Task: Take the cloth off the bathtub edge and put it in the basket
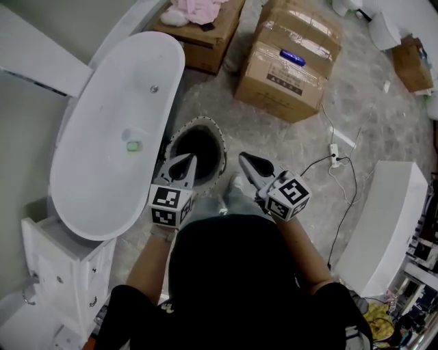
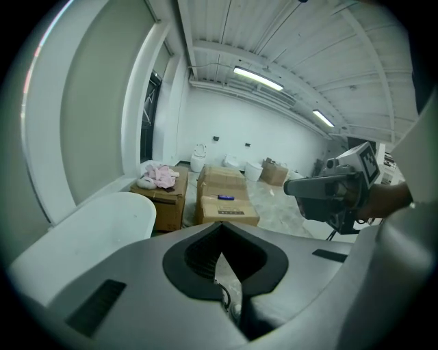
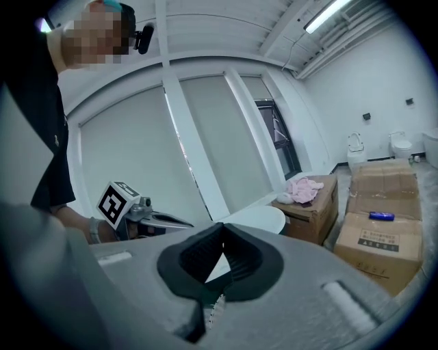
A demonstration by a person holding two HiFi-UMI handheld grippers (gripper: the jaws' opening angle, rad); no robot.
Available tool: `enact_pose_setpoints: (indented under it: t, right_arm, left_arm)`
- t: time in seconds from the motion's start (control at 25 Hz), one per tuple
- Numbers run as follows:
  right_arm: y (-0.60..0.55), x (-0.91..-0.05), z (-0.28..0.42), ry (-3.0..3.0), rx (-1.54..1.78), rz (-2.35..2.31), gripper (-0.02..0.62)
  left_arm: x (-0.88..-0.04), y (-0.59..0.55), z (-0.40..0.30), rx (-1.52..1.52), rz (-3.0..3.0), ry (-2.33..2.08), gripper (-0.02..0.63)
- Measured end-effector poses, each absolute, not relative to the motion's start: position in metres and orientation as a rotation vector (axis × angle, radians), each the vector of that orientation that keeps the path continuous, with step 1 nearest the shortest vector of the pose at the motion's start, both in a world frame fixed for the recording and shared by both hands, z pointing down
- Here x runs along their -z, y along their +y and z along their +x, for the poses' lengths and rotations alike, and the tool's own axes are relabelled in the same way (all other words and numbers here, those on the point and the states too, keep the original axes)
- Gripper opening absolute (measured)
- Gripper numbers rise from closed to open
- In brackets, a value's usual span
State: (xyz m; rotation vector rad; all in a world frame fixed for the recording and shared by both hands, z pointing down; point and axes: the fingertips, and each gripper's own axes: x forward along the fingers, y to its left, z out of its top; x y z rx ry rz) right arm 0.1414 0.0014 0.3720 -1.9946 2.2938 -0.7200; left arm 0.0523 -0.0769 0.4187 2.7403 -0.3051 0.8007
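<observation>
The white bathtub (image 1: 102, 184) fills the left of the head view, and I see no cloth on its rim. Just right of it on the floor stands the basket (image 1: 217, 133), with a patterned rim and a dark inside whose contents I cannot make out. My left gripper (image 1: 188, 158) hangs over the basket's near edge, shut and empty. My right gripper (image 1: 243, 157) is beside it to the right, also shut and empty. The left gripper (image 2: 220, 229) looks past the bathtub (image 2: 102, 219) at the boxes. The right gripper (image 3: 222, 227) looks toward the bathtub (image 3: 256, 217).
A small green thing (image 1: 133, 145) lies inside the tub. Cardboard boxes (image 1: 291, 58) stand beyond the basket, one with a pink cloth (image 1: 195, 10) on top. A white cabinet (image 1: 61, 266) is at lower left, a white block (image 1: 383, 219) at right, and a power strip (image 1: 334, 154) with cable on the floor.
</observation>
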Motion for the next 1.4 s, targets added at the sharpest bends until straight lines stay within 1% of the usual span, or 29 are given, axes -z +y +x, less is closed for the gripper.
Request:
enact_pose_setpoints:
  t: [0.36,0.64,1.0,1.4]
  right_arm:
    - [-0.002,-0.336,0.137,2.386,0.629,-1.911,-0.005]
    - [-0.004,-0.308,0.141,2.374,0.564,-1.894,-0.003]
    - [-0.004,-0.293,0.138,2.425,0.531,-1.855,-0.005]
    - [-0.007,-0.293,0.134,2.488,0.532,-1.837,-0.005]
  left_arm:
    - [-0.364,-0.09,0.022,-0.66,2.778,-0.489,0.014]
    - [-0.337,-0.09,0.003,-0.553,2.777,-0.6,0.014]
    - [-0.327,-0.08,-0.006,-0.491,2.755,-0.682,0.014]
    - [-0.332,-0.075,-0.006,-0.499,2.735,-0.679,0.014]
